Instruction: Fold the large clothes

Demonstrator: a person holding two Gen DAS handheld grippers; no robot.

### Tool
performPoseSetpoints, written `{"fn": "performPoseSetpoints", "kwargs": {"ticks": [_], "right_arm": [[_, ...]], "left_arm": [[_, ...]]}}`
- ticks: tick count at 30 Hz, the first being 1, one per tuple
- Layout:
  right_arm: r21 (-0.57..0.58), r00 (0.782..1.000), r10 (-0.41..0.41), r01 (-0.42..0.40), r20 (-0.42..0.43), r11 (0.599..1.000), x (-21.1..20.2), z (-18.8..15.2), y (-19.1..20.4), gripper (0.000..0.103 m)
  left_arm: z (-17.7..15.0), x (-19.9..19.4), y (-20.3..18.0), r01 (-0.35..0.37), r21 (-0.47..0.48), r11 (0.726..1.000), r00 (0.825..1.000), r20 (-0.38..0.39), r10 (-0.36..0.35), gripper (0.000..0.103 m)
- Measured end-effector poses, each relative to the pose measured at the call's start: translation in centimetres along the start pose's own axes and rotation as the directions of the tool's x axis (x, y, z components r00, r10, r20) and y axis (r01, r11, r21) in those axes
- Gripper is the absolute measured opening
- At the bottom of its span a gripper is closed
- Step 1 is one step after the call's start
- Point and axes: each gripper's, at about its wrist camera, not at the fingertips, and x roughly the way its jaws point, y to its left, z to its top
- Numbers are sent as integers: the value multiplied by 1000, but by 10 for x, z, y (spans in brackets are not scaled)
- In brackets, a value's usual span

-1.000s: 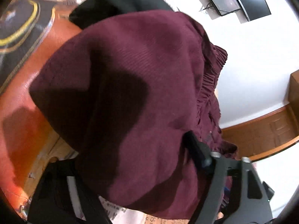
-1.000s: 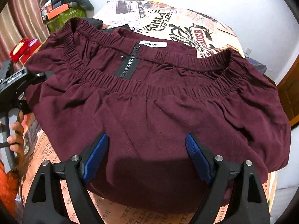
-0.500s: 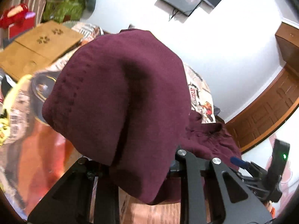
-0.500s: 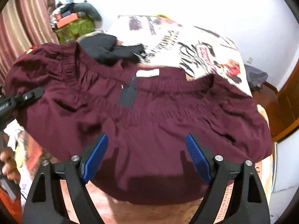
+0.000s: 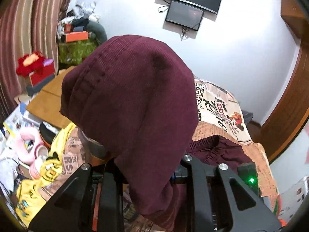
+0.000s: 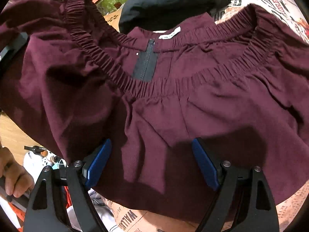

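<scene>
Maroon corduroy filled both views: a garment (image 6: 193,100) with an elastic gathered waistband, a short dark zipper (image 6: 147,61) and a white label (image 6: 170,34) at the waist lay spread over a bed whose printed bedcover (image 5: 218,114) carried newspaper-style lettering and graphics. In the right wrist view the waistband ran across the upper half of the picture, and the cloth reached down past the near edge of the bed. A black garment (image 6: 166,2) lay bunched beyond the waistband, toward the far side of the bed.

The left gripper (image 5: 148,174) was pinched narrowly on a fold of the maroon garment (image 5: 131,104), its jaws having just been closing with the cloth between them. The fold rose over the fingers in a tall hump that blocked the middle of that view, and the pads themselves were hidden under it. The rest of the garment showed low on the right of that view, on the bedcover.

The right gripper (image 6: 152,160) stood wide apart above the lower part of the garment, its blue pads (image 6: 98,160) clear of the cloth with nothing between them. A hand (image 6: 13,176) showed at the left edge of the right wrist view, wrapped on a black handle.

Beside the bed, in the left wrist view, lay a yellow printed cloth (image 5: 40,177), and two dark screens (image 5: 189,5) hung on the white wall.
</scene>
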Motion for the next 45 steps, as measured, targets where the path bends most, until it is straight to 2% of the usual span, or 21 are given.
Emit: {"fn": "performPoseSetpoints", "kwargs": {"ticks": [2,4,7,10,12,14,15,18,19,21,22,23,25,27,31,35,38,39,41,43,45], "right_arm": [[-11,999,-20,20,40,1000,-19,0,-7,83],[-18,993,-59,61,105,998,-43,-2,-18,83],[12,964,-152,153,217,988,-93,-13,-44,83],[95,923,-245,227,297,969,-140,-28,-82,83],[170,893,-308,265,328,949,-166,-42,-109,83],[224,870,-365,303,332,926,-183,-51,-128,83],[244,858,-392,324,330,914,-187,-58,-134,83],[278,848,-426,346,316,896,-198,-74,-150,83],[285,850,-425,343,312,895,-200,-78,-154,83],[296,855,-422,337,302,894,-203,-86,-152,83],[294,856,-421,336,301,895,-207,-88,-150,83],[288,856,-418,336,303,897,-208,-86,-152,83],[263,852,-416,342,319,902,-214,-83,-146,83],[236,847,-406,341,342,910,-217,-80,-140,83],[164,849,-344,303,401,939,-221,-70,-117,83],[78,857,-295,290,424,954,-207,-44,-92,83],[39,870,-270,279,412,959,-190,-26,-86,83],[35,878,-267,276,398,960,-182,-20,-87,83],[41,890,-266,270,371,962,-167,-14,-93,83],[64,890,-287,283,353,957,-159,-14,-102,83],[99,885,-330,315,328,944,-154,-18,-119,83]], "left_arm": [[1,0,-11,7,42,999,1000,14,-7,22],[1,4,-40,23,98,995,999,27,-26,22],[-5,11,-88,41,199,979,998,29,-47,22],[-16,30,-143,59,293,954,998,6,-63,22],[-30,46,-173,78,346,935,997,-38,-70,22],[-54,63,-201,144,391,909,988,-115,-107,22],[-72,74,-217,193,419,887,976,-177,-128,22],[-108,99,-239,245,490,837,948,-303,-101,23],[-120,103,-244,247,513,822,944,-319,-85,23],[-125,100,-243,240,530,813,947,-311,-77,29],[-123,95,-240,255,522,814,943,-319,-91,32],[-121,92,-237,270,513,815,938,-330,-103,40],[-110,81,-228,318,474,821,918,-371,-141,57],[-99,68,-222,330,469,819,916,-368,-158,74],[-80,25,-202,281,517,809,953,-250,-172,86],[-55,7,-167,219,487,846,973,-171,-153,96],[-43,20,-140,135,464,875,985,-162,-66,98],[-42,29,-131,119,450,885,982,-183,-39,98],[-45,48,-116,135,407,903,968,-248,-32,98],[-56,69,-99,177,336,925,935,-351,-51,98],[-73,88,-87,175,310,935,909,-416,-33,98]]}}
